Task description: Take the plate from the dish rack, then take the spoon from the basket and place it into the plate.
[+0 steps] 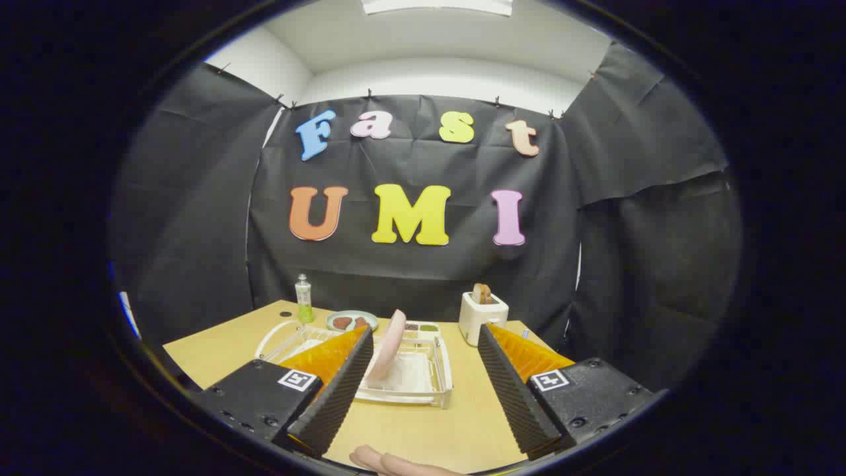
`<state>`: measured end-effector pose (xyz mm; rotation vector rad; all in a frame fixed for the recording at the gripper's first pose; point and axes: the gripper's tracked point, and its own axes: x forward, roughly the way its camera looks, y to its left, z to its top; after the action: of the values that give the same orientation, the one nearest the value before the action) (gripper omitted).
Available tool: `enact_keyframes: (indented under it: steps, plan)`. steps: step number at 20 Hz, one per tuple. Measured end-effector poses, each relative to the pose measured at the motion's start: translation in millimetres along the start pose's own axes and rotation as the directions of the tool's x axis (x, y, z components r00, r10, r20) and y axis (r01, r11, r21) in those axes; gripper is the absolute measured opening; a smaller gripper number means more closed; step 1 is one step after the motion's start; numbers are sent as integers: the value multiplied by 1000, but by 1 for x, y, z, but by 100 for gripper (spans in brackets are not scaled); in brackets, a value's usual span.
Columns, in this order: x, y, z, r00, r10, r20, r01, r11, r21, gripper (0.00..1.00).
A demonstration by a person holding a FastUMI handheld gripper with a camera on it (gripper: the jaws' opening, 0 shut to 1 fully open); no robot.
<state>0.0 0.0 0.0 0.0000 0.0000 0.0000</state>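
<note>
Black cloth wall (410, 277), wooden table (218, 350), ceiling light (436, 6).

A pink plate (390, 344) was seen in a white dish rack (423, 380); black ribbed fingers (340, 387) were backed with orange.

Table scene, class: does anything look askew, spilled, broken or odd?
Nothing stands out. The pink plate leans on edge in the white dish rack, as plates do. The toaster and bottle stand upright. The open gripper holds nothing.

The tongs (423, 390) stand spread wide, both ridged fingers (337, 390) apart and gripping nothing; a person's fingertips (396, 463) show beneath them.
</note>
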Motion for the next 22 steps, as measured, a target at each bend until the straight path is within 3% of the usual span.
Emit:
enact_keyframes:
  steps: [15,22]
  plan:
    - [5,-2,-1,999,-26,-27,26,1000,-4,100]
    - [65,17,-1,993,-12,-119,4,998,-64,100]
